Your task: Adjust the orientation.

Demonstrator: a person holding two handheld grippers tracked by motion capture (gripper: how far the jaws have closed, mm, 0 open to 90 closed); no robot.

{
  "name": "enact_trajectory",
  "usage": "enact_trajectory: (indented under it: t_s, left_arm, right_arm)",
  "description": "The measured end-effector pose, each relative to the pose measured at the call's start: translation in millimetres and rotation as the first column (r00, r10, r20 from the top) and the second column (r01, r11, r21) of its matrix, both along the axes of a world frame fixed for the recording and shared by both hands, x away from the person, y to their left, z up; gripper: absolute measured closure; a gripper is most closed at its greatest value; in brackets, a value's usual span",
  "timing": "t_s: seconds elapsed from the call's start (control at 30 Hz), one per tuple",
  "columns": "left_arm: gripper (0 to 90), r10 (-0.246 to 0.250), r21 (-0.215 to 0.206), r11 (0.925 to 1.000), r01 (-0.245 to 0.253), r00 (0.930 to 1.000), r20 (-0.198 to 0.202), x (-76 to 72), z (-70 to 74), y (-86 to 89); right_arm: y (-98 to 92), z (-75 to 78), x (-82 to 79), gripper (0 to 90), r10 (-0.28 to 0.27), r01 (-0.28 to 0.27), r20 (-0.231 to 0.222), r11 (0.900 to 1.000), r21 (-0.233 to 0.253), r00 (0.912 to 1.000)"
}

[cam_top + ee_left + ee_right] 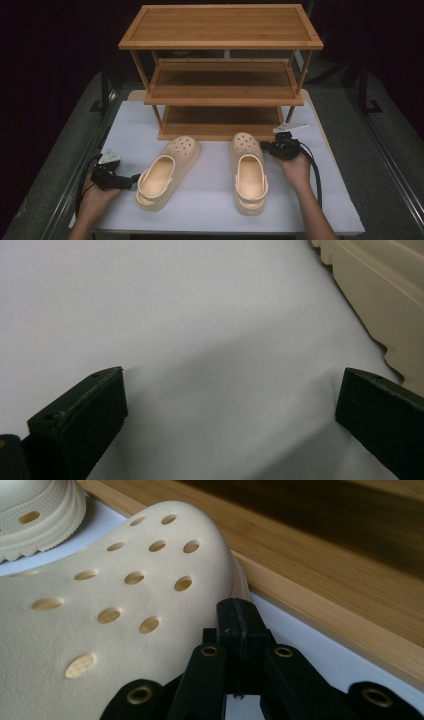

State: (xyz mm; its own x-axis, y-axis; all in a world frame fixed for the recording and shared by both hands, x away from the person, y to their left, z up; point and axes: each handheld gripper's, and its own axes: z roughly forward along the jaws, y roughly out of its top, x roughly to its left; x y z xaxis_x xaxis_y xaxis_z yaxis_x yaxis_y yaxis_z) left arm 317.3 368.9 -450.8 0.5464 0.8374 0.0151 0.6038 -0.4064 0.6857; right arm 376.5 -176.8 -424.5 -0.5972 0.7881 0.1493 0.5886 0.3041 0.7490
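Right gripper view, right claw [239,630] closed (empty), beside clog [100,610]

Right tool [239,630] with black jaws pressed together, tip against the holed toe of a cream clog [100,605], second clog [35,515] at upper left, white surface [310,650], wooden shelf [325,580] edge just beyond.

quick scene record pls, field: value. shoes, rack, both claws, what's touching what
surface: white table top
rack: three-tier wooden rack at the far side, shelves bare
left shoe: cream clog, toe angled toward the rack
right shoe: cream clog, toe pointing at the rack
left claw: open, low over the table beside the left shoe's heel, holding nothing
right claw: shut, at the right shoe's toe side; contact unclear
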Motion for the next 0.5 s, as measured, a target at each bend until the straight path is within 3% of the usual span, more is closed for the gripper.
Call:
enact_trajectory:
  t_s: [0.17,0.5]
  left_arm:
    - [0.0,0.000,0.000,1.0000,0.000,1.0000,-0.001,0.1,0.0,0.0]
    - [0.0,0.000,-0.001,1.0000,0.000,1.0000,-0.001,0.1,0.0,0.1]
  right_arm:
    - [4.7,-0.8,3.0,89.6,0.011,-0.011,0.007,1.000,0.000,0.9999]
    - [32.0,0.2,11.8,89.6,0.064,-0.064,0.002,0.998,-0.010,0.9979]
